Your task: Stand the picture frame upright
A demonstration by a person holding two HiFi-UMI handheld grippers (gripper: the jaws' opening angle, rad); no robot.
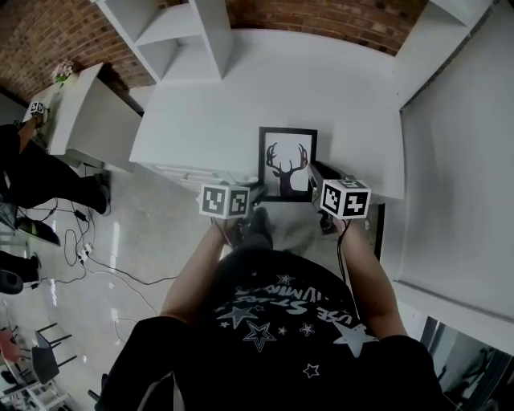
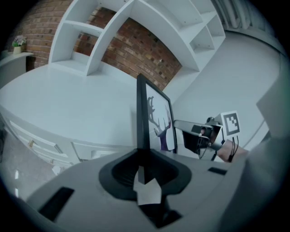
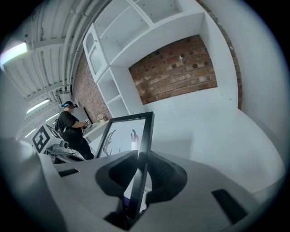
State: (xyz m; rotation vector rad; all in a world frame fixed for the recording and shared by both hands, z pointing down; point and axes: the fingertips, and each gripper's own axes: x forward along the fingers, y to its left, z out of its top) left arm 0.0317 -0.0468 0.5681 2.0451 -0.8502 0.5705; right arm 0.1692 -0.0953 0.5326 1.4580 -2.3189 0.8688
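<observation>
The picture frame (image 1: 287,164) has a black border and a deer-antler print on white. It is held over the near edge of the white table (image 1: 321,88), tilted up with the print facing me. My left gripper (image 1: 255,193) is shut on the frame's left edge, and my right gripper (image 1: 318,173) is shut on its right edge. In the left gripper view the frame's side (image 2: 142,113) runs up from between the jaws of the left gripper (image 2: 144,159), with the right gripper (image 2: 199,134) beyond. In the right gripper view the frame (image 3: 136,136) stands in the jaws of the right gripper (image 3: 138,168).
A white shelf unit (image 1: 181,36) stands at the table's far left against a brick wall (image 1: 321,16). White cabinets (image 1: 458,160) flank the right. Another person (image 1: 32,172) stands by a side table (image 1: 84,112) at left. Cables (image 1: 96,261) lie on the floor.
</observation>
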